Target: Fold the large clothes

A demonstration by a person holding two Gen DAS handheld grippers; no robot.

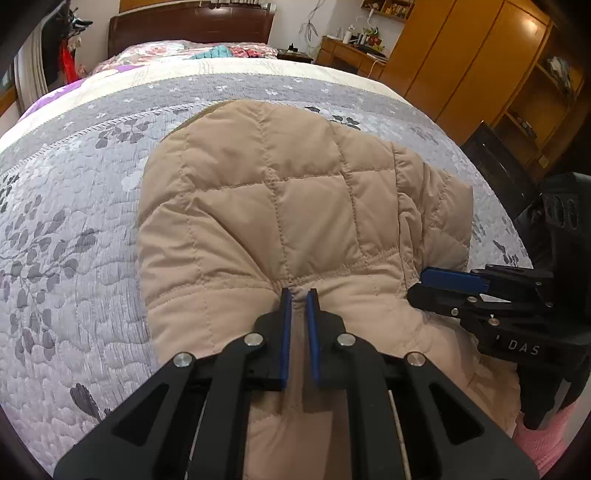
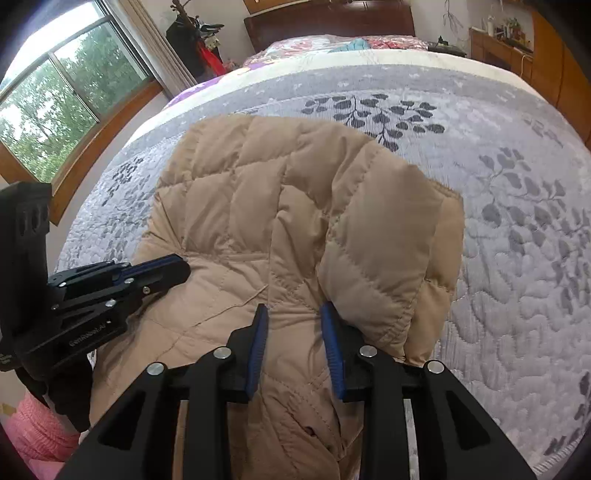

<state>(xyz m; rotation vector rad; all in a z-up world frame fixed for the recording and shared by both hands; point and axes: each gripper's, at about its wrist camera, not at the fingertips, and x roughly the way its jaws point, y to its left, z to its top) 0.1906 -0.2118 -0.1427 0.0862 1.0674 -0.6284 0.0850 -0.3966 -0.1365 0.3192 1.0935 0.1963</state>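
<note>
1. A beige quilted jacket [image 1: 280, 206] is shown lying bunched on the grey leaf-patterned bedspread [image 1: 74, 229], near the foot edge of the bed.
2. The left gripper [image 1: 299, 299] is seen clenched on a pinched seam of the jacket at its near edge, the blue pads almost together.
3. The right gripper [image 2: 295, 314] is seen grasping a thicker fold of the jacket, its pads pressed into the padding on both sides.
4. The 2 grippers are held side by side, near each other, each visible in the other's view.
5. A dark headboard [image 1: 192, 27] bounds the far end; folded colourful bedding [image 1: 207, 51] lies below it.
6. A wooden wardrobe [image 1: 472, 62] and desk [image 1: 351, 55] stand to the right, a window [image 2: 62, 107] to the left.
7. Bare bedspread is left open around the jacket on 3 sides.
</note>
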